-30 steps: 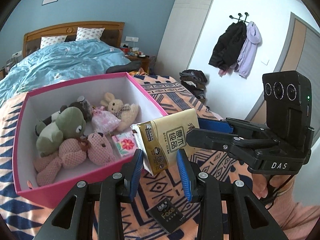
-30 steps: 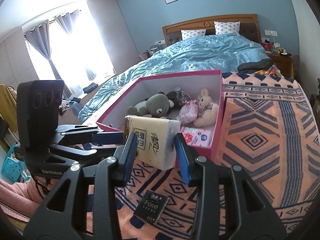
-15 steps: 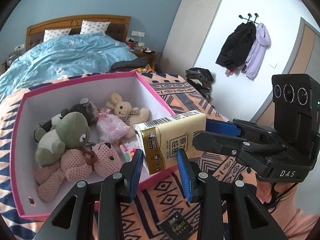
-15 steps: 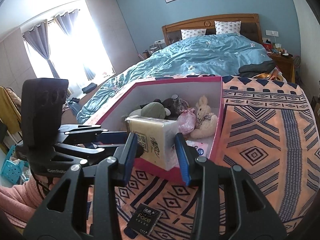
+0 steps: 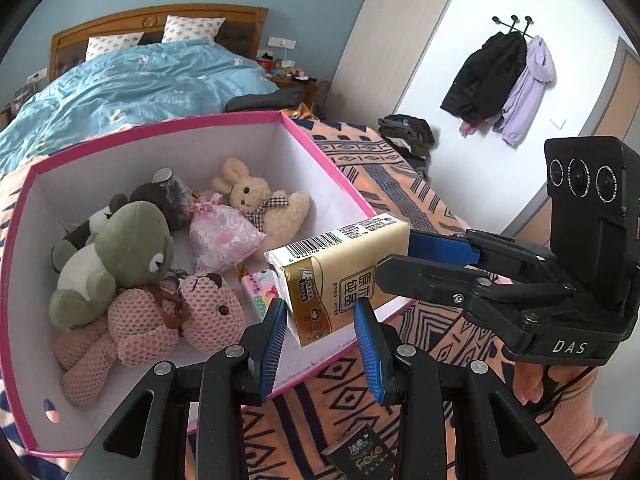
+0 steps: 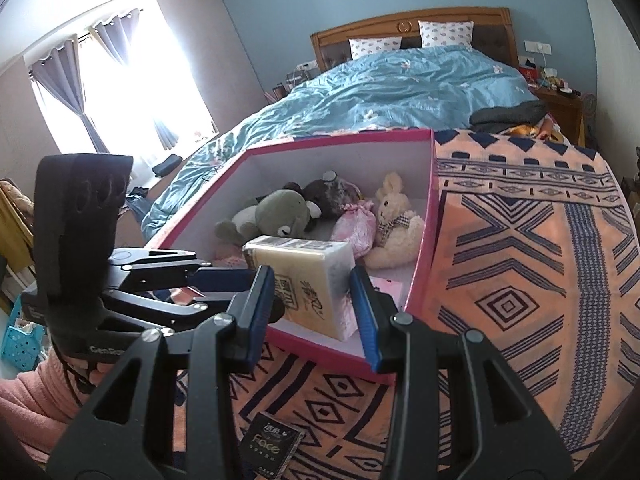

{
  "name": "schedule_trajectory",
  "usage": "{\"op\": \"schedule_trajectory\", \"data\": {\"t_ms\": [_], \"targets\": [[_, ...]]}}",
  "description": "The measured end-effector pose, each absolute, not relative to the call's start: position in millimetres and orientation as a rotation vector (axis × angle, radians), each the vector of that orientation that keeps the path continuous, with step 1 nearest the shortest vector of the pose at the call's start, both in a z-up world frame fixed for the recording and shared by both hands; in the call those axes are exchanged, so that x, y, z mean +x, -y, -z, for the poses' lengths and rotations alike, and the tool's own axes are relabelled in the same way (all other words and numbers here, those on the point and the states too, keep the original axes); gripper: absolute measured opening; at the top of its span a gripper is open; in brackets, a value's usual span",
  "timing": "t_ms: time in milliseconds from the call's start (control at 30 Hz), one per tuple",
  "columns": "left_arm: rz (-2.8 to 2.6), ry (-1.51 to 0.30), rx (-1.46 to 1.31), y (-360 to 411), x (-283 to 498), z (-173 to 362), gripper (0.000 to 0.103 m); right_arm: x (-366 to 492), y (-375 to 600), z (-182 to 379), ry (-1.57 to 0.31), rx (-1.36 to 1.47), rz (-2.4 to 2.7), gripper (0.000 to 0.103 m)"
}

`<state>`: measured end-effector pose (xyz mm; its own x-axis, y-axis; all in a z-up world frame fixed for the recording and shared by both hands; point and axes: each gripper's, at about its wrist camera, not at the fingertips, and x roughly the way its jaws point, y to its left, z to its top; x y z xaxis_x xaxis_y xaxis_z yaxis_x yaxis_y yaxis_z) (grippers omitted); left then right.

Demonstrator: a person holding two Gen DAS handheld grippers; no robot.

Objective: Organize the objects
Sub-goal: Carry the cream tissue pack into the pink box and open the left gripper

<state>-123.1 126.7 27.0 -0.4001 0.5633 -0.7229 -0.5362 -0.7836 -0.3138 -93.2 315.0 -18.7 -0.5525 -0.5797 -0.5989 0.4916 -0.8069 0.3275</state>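
A soft yellow pack of tissues in shiny plastic [image 5: 340, 276] hangs over the near corner of a big pink cardboard box with white walls [image 5: 328, 176]. Both grippers hold it. The left gripper [image 5: 322, 326] pinches one end between its blue pads, set narrow. The right gripper [image 6: 314, 300] squeezes the other end. Down in the box lie a green teddy bear [image 5: 120, 248], a pink knitted bear [image 5: 168, 320], a cream bunny [image 5: 256, 204] and a pink frilly pouch [image 5: 222, 236]. A small black packet [image 6: 272, 446] lies on the orange patterned blanket [image 6: 520, 264].
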Motion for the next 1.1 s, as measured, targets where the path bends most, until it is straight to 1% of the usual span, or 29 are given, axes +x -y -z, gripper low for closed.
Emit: {"op": "schedule_trajectory", "data": {"t_ms": [300, 400, 733, 867, 1100], "targets": [[-2.169, 0.048, -1.203, -129.5, -129.0, -18.9, 0.034, -102.5, -313.4, 28.5, 0.146, 1.03, 2.339, 0.042], [-2.153, 0.075, -1.228, -128.3, -132.3, -17.3, 0.034, -103.9, -311.5, 30.8, 0.127, 1.047, 2.344, 0.042], [-2.167, 0.08, -1.302, -130.2, -145.3, -6.6, 0.034, -112.0, -301.4, 31.1, 0.059, 1.081, 2.404, 0.042], [-2.186, 0.09, -1.311, -127.6, -147.7, -2.5, 0.034, -112.6, -301.4, 32.0, 0.062, 1.071, 2.408, 0.042], [-2.248, 0.034, -1.247, -127.4, -139.4, -6.8, 0.035, -106.5, -309.6, 33.1, 0.123, 1.034, 2.39, 0.044]]}}
